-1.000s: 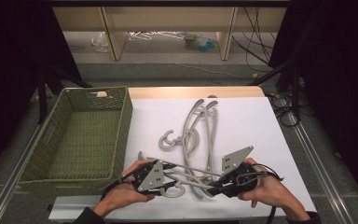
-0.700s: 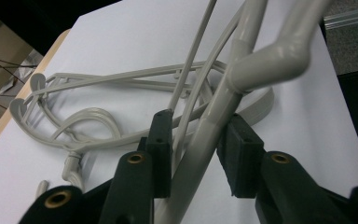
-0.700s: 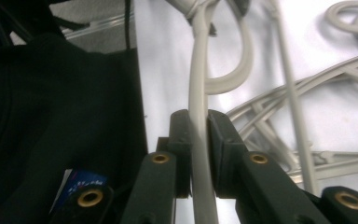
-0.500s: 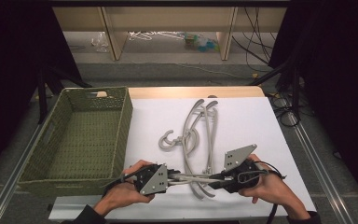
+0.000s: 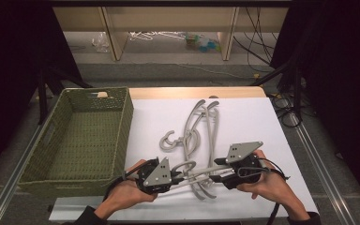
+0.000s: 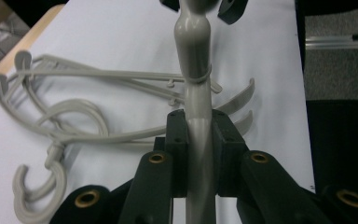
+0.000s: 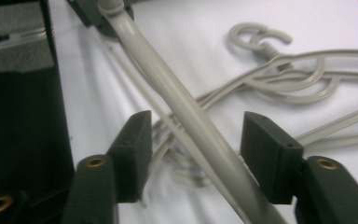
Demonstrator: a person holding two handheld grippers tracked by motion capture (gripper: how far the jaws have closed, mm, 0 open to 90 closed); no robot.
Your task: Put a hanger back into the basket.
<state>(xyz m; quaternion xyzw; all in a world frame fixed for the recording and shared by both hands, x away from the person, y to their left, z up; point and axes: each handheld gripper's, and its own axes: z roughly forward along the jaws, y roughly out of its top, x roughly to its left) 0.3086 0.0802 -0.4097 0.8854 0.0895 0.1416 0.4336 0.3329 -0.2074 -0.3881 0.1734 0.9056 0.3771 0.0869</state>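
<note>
Two tongs on one grey hanger [image 5: 201, 172] above white worktop [image 5: 262, 122] | left tongs [image 6: 198, 154] clamped on its bar | right tongs [image 7: 193, 154] just opened, jaws apart, bar between, untouched.

Left gripper [image 5: 180, 177] fingers clamped; right gripper [image 5: 218, 171] fingers opening.

L gripper [image 5: 180, 177] jaws closed onto hanger [image 5: 201, 171]; R gripper [image 5: 219, 169] jaws just opened off it.

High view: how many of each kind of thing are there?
Grey plastic hangers: 3, my best count as they are tangled
Green woven basket: 1
Grippers: 2, left gripper and right gripper
Total: 6
</note>
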